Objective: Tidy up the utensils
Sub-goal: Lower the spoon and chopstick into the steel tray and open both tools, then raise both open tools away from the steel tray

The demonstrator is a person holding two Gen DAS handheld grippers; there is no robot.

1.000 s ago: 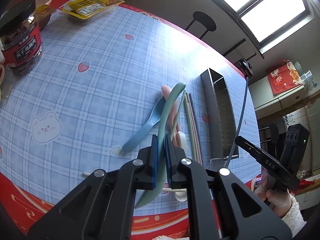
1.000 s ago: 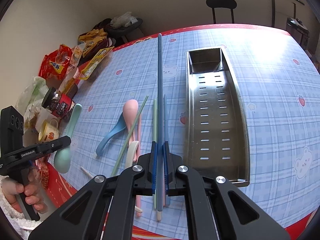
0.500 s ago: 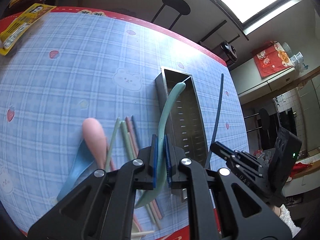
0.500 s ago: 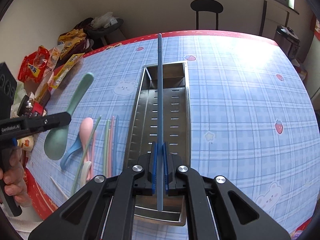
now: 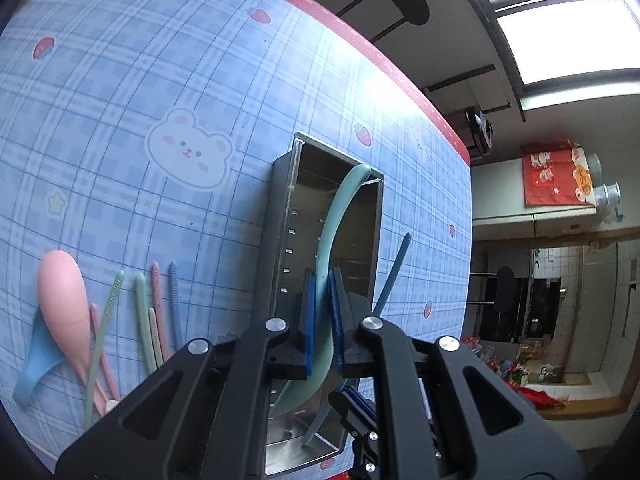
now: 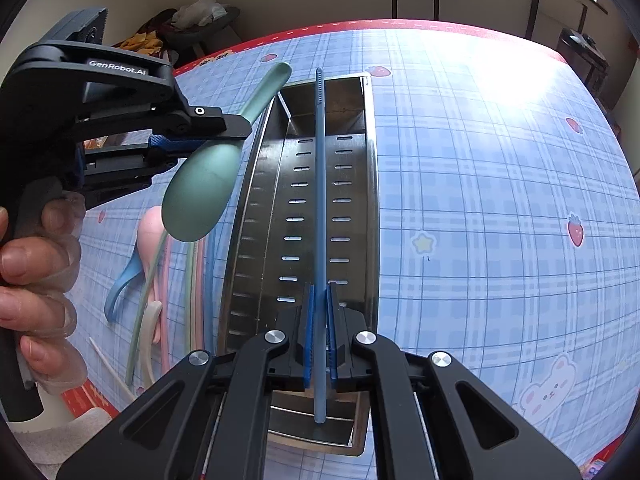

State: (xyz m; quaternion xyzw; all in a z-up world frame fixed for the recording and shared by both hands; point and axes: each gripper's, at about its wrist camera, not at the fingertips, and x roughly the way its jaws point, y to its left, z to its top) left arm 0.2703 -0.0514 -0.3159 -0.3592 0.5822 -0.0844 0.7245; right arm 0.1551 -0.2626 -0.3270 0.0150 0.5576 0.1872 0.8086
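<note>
Your left gripper point(image 5: 322, 316) is clamped on the green spoon point(image 5: 334, 236), its handle above the metal tray point(image 6: 370, 208) ahead. Your right gripper point(image 6: 319, 336) pinches the blue chopstick point(image 6: 319, 200) lengthwise over the same tray (aligned, presumably, for dropping in).

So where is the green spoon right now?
The green spoon is clamped in the left hand-held gripper, held above the left rim of the metal tray, beside the blue chopstick in the right hand-held gripper.
</note>
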